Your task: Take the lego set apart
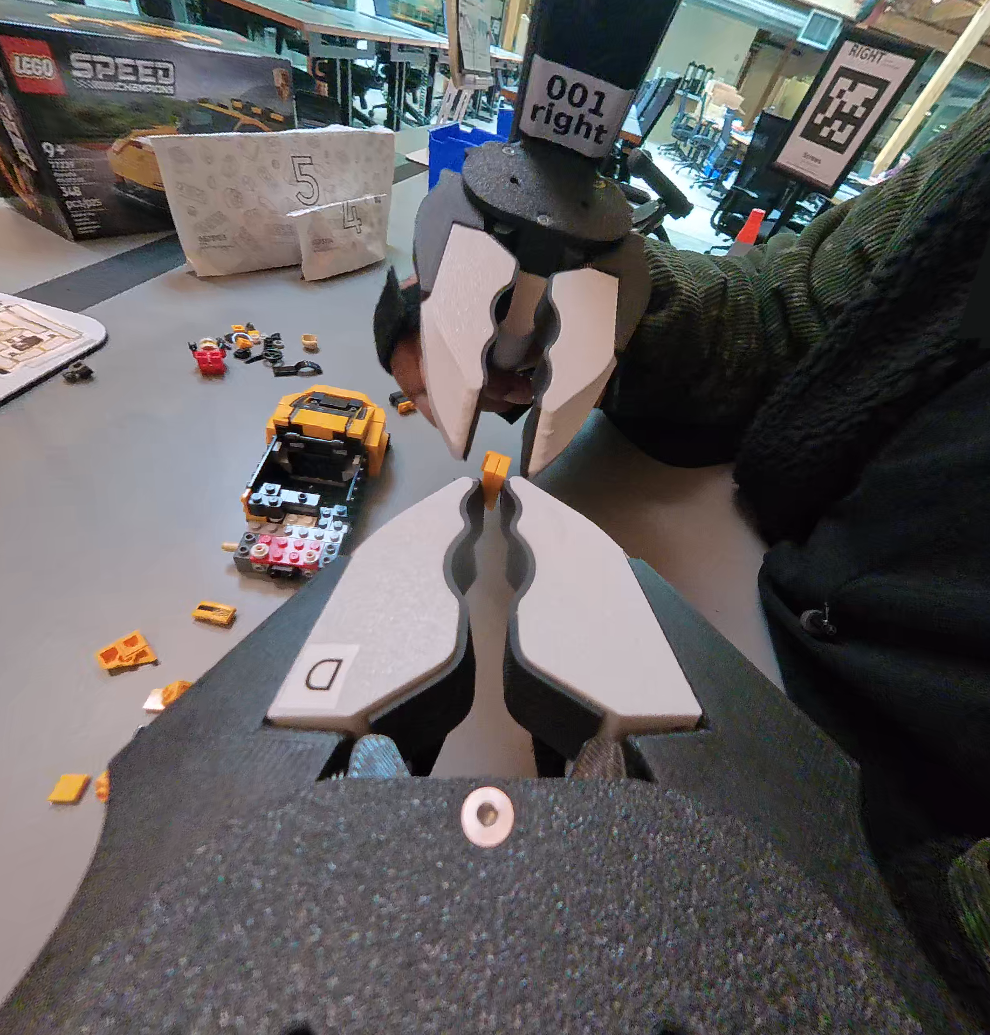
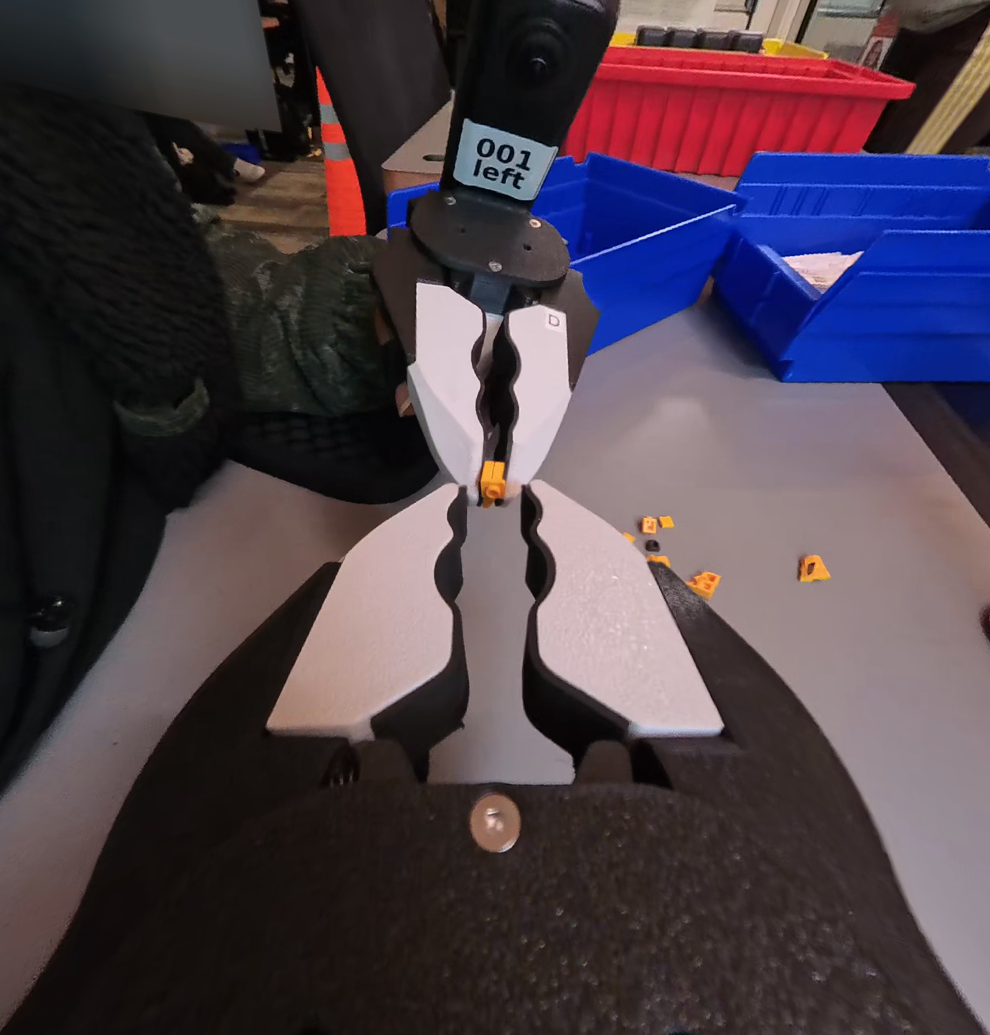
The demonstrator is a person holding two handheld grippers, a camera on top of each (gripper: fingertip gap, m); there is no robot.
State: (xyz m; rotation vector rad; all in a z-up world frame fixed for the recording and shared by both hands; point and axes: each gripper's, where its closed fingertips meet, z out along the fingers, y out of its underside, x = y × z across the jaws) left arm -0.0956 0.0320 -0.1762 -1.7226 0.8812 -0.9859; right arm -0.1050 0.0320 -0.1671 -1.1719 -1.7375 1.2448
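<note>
Two grippers meet tip to tip at frame centre above the grey table (image 1: 145,476). The half-stripped car (image 1: 313,481) sits centre-left. The left gripper (image 1: 490,493) is clamped on a small orange piece (image 1: 494,476); the right gripper (image 2: 493,493) stands slightly apart around it, not gripping. A twist could flick the piece away among loose bits (image 2: 705,582).

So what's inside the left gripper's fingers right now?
A small orange lego piece, pinched at the left gripper tips. Its gripped sides are covered by the fingers.
</note>
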